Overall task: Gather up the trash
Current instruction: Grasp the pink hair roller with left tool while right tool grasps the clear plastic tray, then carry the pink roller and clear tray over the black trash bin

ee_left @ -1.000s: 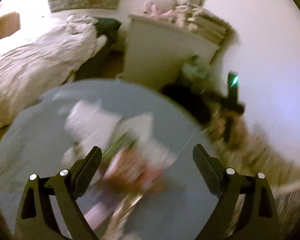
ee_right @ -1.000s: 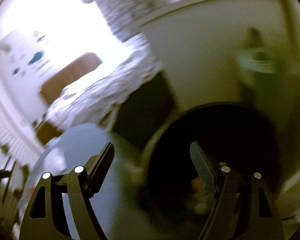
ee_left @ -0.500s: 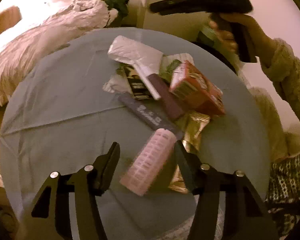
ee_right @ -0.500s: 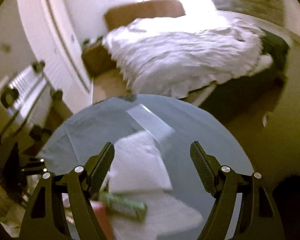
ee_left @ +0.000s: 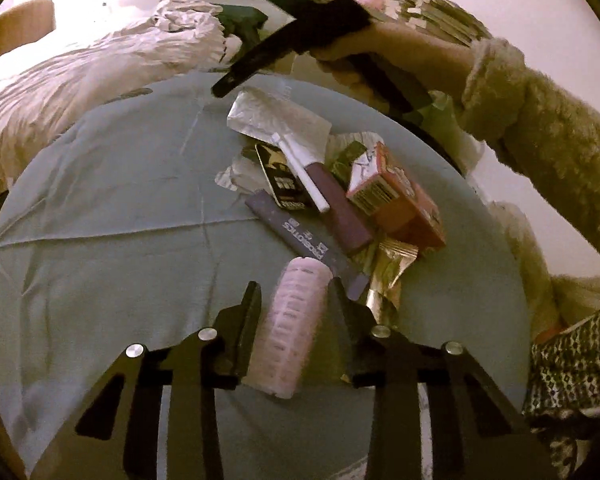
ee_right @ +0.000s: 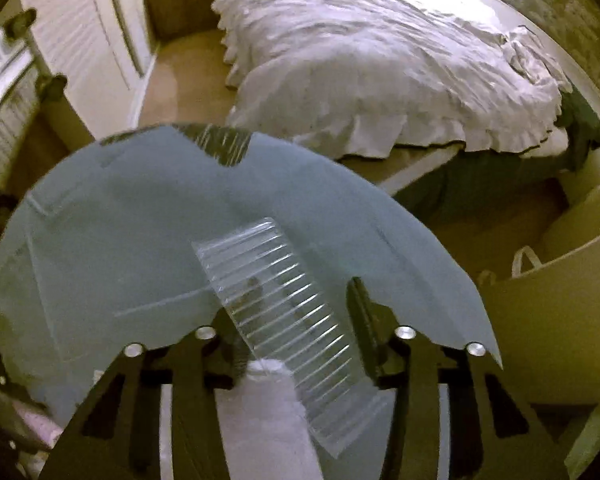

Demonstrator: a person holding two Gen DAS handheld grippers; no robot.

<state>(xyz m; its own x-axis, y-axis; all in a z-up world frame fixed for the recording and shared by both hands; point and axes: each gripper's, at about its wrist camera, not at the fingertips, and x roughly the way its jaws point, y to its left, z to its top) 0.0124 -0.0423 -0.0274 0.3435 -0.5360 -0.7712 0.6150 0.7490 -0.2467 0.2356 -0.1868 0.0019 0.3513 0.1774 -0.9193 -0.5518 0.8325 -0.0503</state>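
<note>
Left gripper [ee_left: 294, 304] brackets a pink ribbed cylinder [ee_left: 290, 328] on the round blue-clothed table [ee_left: 112, 240], jaws slightly apart, no firm clamp visible. Right gripper [ee_right: 292, 304], jaws wide, straddles a clear ridged plastic tray [ee_right: 288, 320] on that table.

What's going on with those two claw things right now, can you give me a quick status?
Left gripper straddling the pink roller, not clamped. Right gripper open around a clear ribbed tray. Wrapper pile waits on the table; nothing blocking.
</note>
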